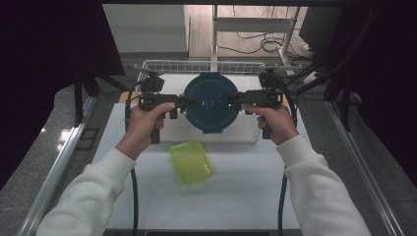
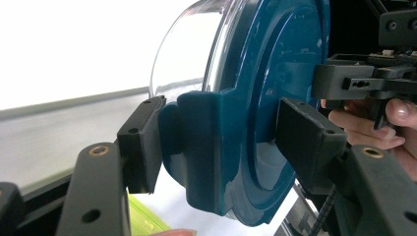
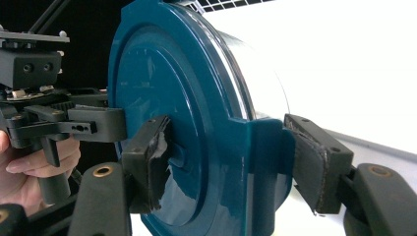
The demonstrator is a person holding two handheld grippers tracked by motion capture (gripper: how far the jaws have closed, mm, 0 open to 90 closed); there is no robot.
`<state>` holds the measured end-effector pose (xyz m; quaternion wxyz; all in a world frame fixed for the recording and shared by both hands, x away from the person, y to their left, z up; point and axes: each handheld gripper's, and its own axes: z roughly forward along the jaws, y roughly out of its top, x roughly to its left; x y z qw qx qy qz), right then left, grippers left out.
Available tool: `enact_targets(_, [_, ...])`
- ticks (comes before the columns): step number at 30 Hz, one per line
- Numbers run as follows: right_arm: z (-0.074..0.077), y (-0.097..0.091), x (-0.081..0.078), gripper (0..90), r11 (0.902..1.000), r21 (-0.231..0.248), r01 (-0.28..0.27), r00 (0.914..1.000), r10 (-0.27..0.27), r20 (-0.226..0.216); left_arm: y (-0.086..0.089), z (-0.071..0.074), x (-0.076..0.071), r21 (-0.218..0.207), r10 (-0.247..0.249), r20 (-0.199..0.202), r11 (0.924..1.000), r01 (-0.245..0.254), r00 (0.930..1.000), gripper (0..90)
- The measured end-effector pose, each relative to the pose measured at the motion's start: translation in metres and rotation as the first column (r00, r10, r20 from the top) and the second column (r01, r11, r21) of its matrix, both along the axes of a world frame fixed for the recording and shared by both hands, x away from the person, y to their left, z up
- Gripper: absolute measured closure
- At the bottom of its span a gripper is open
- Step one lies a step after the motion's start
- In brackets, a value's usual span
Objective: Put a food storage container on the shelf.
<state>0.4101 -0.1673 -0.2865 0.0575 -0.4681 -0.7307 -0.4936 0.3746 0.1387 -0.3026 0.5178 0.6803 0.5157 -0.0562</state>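
the round container (image 1: pixel 211 102), clear-walled with a dark teal lid, was held up between the two tongs above the wire basket (image 1: pixel 196 65) at the far edge of the bench (image 1: pixel 236 196). the left gripper (image 1: pixel 189 103) clamped the teal latch tab on the container's left side; in the left gripper view its pads (image 2: pixel 142 142) pressed on the tab (image 2: pixel 206 147) from both sides, one on the lid face and one on the underside. the right gripper (image 1: pixel 235 98) held the opposite tab the same way, and in the right gripper view the worn pad (image 3: pixel 150 162) lay against the lid face while the other pad pressed behind the tab (image 3: pixel 260 162). both sets of jaws were partway closed, gripping the tabs.

nearby: a yellow-green lid (image 1: pixel 191 162) lay flat near the middle of the bench, just in front of the basket's near rim and below the container, apart from it. the basket's wire walls ran close on the left and right of both tongs, and its far rim stood behind the container. cables (image 1: pixel 134 191) trailed from each gripper back over the near edge.

open room: the near half of the bench on either side of the yellow-green lid was bare white surface. metal rails (image 1: pixel 59 162) ran along the bench's left and right edges, and dark frame posts stood beyond them.
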Motion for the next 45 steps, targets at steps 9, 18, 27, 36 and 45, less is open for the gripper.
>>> enact_targets(9, [0.008,0.005,0.017,36.2,0.9999,0.007,-0.008,0.9999,0.008,0.006,0.005,0.01,0.016,0.009,0.001,0.002,1.0,-0.001,1.0,38.0])
enact_targets(18, [0.02,0.007,0.038,36.3,1.0,0.01,0.001,1.0,-0.001,0.002,0.007,0.02,0.039,-0.003,0.003,0.014,1.0,-0.003,0.9999,38.1])
enact_targets(27, [0.023,0.01,0.059,36.3,1.0,0.008,0.001,1.0,-0.001,-0.006,0.011,0.02,0.058,-0.002,0.003,0.007,1.0,-0.003,1.0,38.1])
enact_targets(36, [0.013,0.014,0.076,36.2,1.0,-0.005,0.004,0.9989,-0.005,-0.046,0.015,0.006,0.077,-0.018,-0.008,-0.027,0.9998,0.007,0.9996,38.2])
enact_targets(45, [0.0,0.013,0.091,36.3,0.9998,0.001,0.02,0.9958,-0.02,-0.09,0.015,-0.004,0.092,-0.028,-0.001,-0.057,0.9996,-0.001,0.9984,38.3])
